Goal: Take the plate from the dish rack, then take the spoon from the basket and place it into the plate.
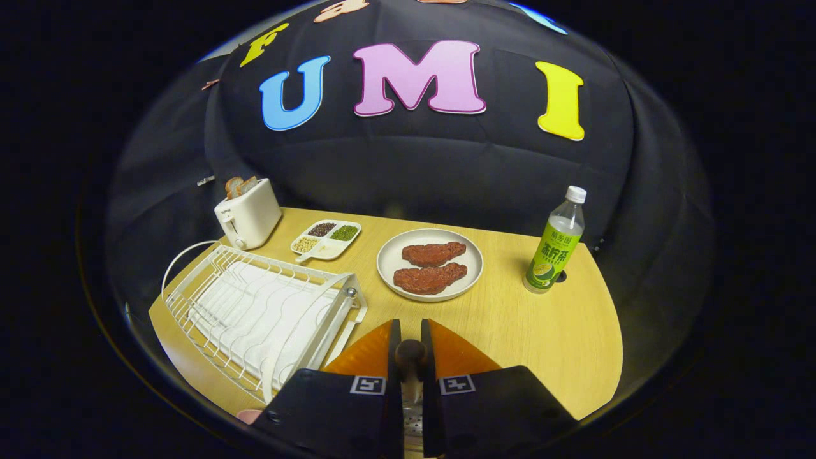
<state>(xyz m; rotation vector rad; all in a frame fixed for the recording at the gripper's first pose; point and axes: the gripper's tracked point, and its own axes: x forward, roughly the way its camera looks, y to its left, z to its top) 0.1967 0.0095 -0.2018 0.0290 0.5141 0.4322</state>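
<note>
My gripper (408, 326) hovers above the near part of the wooden table (561, 331), shut on a spoon (411, 354). The spoon's dark brown handle end pokes up between the two fingers, and a perforated metal part shows lower down in the gap. Just beyond the fingertips lies a round white plate (389, 261) holding two reddish-brown meat pieces (431, 266). The white wire dish rack (255, 312) stands left of the fingers on a white tray, with no dishes in its slots.
A white toaster (250, 217) with bread slices stands at the back left. Beside it is a white divided dish (326, 239) of beans. A green-labelled bottle (554, 245) stands right of the plate. A fingertip (248, 415) shows by the gripper body.
</note>
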